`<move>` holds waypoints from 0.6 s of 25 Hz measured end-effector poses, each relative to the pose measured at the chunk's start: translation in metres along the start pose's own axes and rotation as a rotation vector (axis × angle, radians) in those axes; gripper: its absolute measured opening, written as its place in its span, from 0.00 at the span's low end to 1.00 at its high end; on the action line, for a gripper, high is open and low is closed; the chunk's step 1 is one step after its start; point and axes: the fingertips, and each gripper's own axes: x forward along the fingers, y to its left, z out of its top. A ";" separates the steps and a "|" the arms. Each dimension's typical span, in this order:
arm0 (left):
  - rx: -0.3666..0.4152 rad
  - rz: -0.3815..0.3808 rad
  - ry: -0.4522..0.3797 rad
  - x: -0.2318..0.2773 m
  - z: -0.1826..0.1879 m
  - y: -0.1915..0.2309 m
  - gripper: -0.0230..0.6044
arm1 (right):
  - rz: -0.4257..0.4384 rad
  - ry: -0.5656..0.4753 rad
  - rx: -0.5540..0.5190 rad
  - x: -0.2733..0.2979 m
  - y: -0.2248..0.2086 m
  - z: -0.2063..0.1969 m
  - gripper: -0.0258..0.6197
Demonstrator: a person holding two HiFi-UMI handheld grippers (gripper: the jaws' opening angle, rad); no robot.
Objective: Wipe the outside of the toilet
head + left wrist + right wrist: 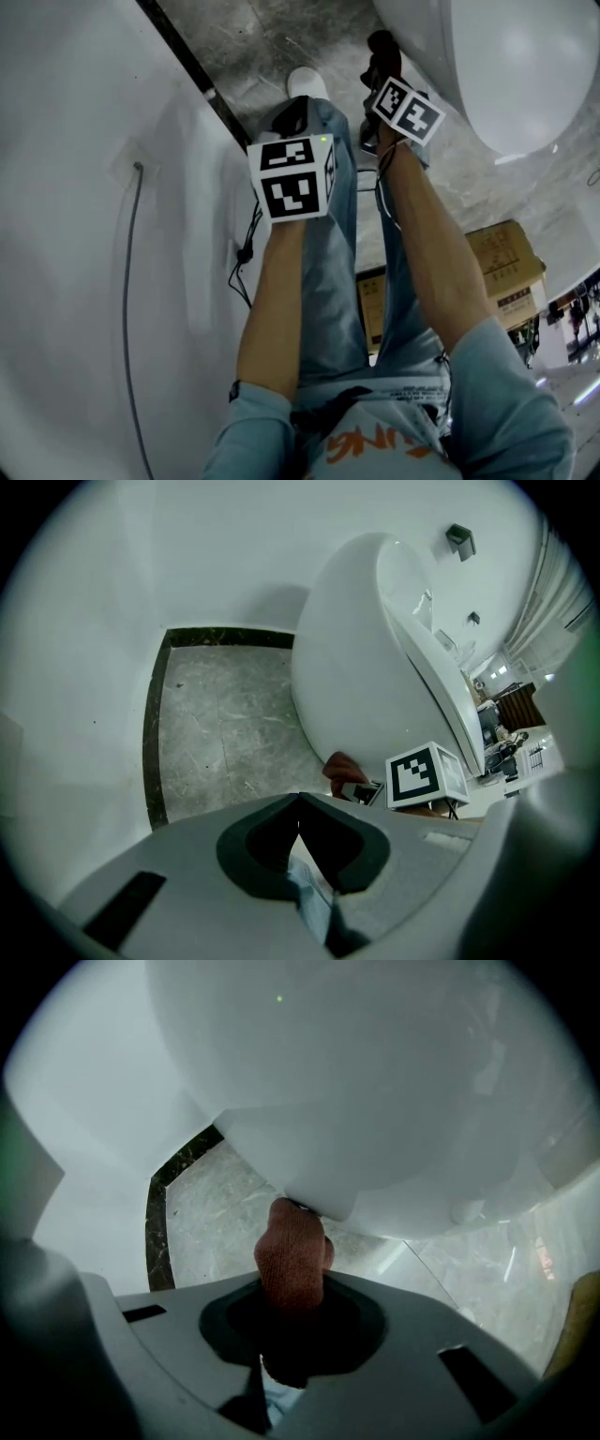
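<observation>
Beside the white toilet [375, 1082], we press a reddish-brown cloth [291, 1255] against the bowl's lower outer curve, the right gripper [292, 1288] clamped tight on it. Our left gripper [298, 808] hangs apart from the toilet, jaws together on nothing. Grey stone floor [225, 733] lies open between the toilet and the white wall [84, 187], edged by a dark strip [153, 733]. A cardboard box [502, 262] sits at our right, contents unseen.
</observation>
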 end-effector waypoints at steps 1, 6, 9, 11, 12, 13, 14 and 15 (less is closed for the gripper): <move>-0.007 -0.001 0.004 -0.002 -0.003 -0.003 0.04 | -0.008 0.015 -0.013 -0.004 -0.006 -0.005 0.13; -0.030 -0.004 -0.001 -0.009 0.001 -0.025 0.04 | -0.031 0.075 -0.071 -0.035 -0.039 -0.017 0.13; -0.025 0.001 -0.028 -0.009 0.008 -0.043 0.04 | 0.004 0.100 -0.095 -0.047 -0.049 -0.023 0.13; -0.016 0.000 -0.056 -0.012 0.013 -0.061 0.04 | 0.051 0.129 -0.115 -0.056 -0.052 -0.028 0.12; -0.011 -0.002 -0.077 -0.016 0.015 -0.070 0.04 | 0.080 0.143 -0.145 -0.060 -0.052 -0.031 0.12; -0.008 -0.003 -0.100 -0.020 0.016 -0.079 0.04 | 0.112 0.153 -0.189 -0.066 -0.050 -0.035 0.12; -0.007 -0.002 -0.119 -0.024 0.015 -0.087 0.04 | 0.148 0.159 -0.239 -0.072 -0.048 -0.039 0.12; -0.010 0.003 -0.133 -0.028 0.011 -0.093 0.04 | 0.186 0.163 -0.290 -0.080 -0.044 -0.044 0.12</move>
